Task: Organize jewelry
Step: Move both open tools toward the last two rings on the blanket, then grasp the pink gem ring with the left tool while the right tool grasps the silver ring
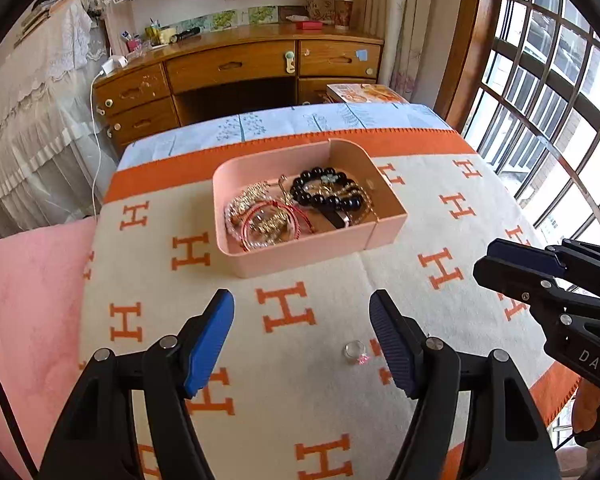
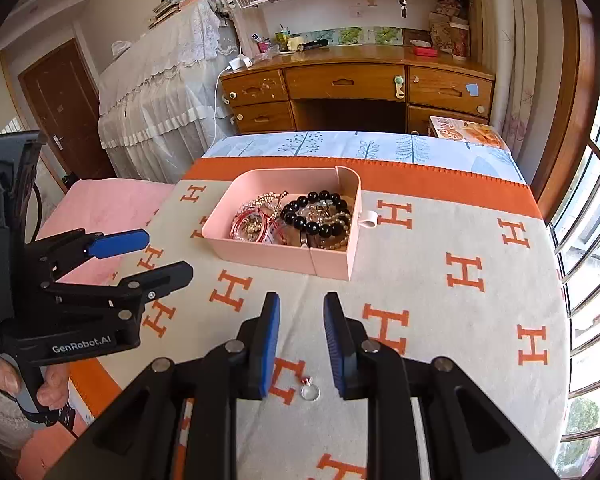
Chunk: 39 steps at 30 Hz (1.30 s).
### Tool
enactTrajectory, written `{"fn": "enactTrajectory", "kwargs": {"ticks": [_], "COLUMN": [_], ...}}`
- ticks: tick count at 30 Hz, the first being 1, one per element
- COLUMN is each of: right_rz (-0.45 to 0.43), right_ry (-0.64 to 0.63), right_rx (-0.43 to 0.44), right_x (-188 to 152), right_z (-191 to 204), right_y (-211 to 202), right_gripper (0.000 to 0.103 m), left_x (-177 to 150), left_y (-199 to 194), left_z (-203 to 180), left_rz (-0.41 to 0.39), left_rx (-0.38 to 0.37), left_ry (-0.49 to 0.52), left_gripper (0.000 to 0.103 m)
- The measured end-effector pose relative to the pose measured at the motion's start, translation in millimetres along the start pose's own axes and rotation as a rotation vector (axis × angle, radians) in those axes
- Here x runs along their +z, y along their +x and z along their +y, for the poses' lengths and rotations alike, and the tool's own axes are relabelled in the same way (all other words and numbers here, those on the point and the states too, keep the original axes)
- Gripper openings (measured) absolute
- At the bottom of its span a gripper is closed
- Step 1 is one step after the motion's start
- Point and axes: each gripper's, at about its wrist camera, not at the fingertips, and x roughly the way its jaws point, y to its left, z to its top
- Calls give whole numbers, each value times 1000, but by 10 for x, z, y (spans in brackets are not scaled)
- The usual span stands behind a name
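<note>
A pink tray sits on the cream blanket with orange H marks. It holds a black bead bracelet, red cord bracelets and gold chains. A small silver ring with a pink stone lies on the blanket near the front edge. My left gripper is open and empty, with the ring just inside its right finger. My right gripper is open and empty above the ring; it also shows in the left wrist view. The left gripper also shows in the right wrist view.
A pink cloth lies left of the blanket. A wooden desk with drawers stands behind the table. A barred window is on the right, and a lace-covered cabinet on the left.
</note>
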Motion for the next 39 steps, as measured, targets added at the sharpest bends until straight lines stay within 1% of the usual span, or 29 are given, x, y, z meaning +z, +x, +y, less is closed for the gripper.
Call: {"fn": "enactTrajectory", "kwargs": {"ticks": [4, 8, 11, 13, 14, 17, 19, 21, 27, 28, 29, 31, 32, 33, 34, 37, 39], "right_rz": [25, 53, 80, 93, 98, 110, 114, 119, 135, 136, 138, 140, 141, 142, 143, 150, 155], "right_ry": [-2, 2, 15, 20, 22, 29, 31, 30, 19, 18, 18, 21, 21, 20, 19, 16, 12], "right_rx": [9, 20, 36, 45, 49, 66, 74, 80, 98, 100, 104, 109, 113, 117, 119, 124, 126], "right_x": [-120, -239, -326, -369, -394, -438, -465, -485, -519, -521, -521, -511, -505, -501, -494, -481, -469], "right_z": [-54, -117, -177, -208, -216, -241, -257, -265, -248, -242, -245, -237, -234, -225, -219, -190, -176], "right_y": [46, 119, 187, 225, 239, 278, 297, 319, 371, 376, 377, 390, 396, 402, 409, 429, 445], "right_gripper": [23, 23, 23, 23, 23, 23, 23, 23, 23, 23, 23, 23, 23, 23, 23, 23, 23], "left_x": [-174, -293, -342, -361, -364, -388, -398, -403, -397, -376, -374, -356, -358, -357, -355, -363, -363], "left_y": [246, 452, 601, 669, 696, 753, 778, 798, 805, 810, 812, 833, 830, 831, 833, 840, 838], "left_z": [-121, -172, -171, -164, -168, -194, -218, -244, -333, -342, -355, -401, -407, -413, -417, -399, -367], "left_rz": [86, 150, 204, 228, 236, 252, 262, 270, 273, 273, 275, 281, 283, 284, 285, 282, 279], "left_rx": [-20, -28, -45, -57, -61, -61, -64, -62, -46, -42, -38, -33, -35, -34, -27, -24, -32], "left_ry": [-56, -116, -172, -204, -214, -227, -231, -233, -222, -220, -218, -216, -217, -215, -214, -220, -231], "left_gripper": [68, 68, 61, 52, 50, 44, 36, 33, 33, 32, 30, 23, 22, 19, 13, 8, 8]}}
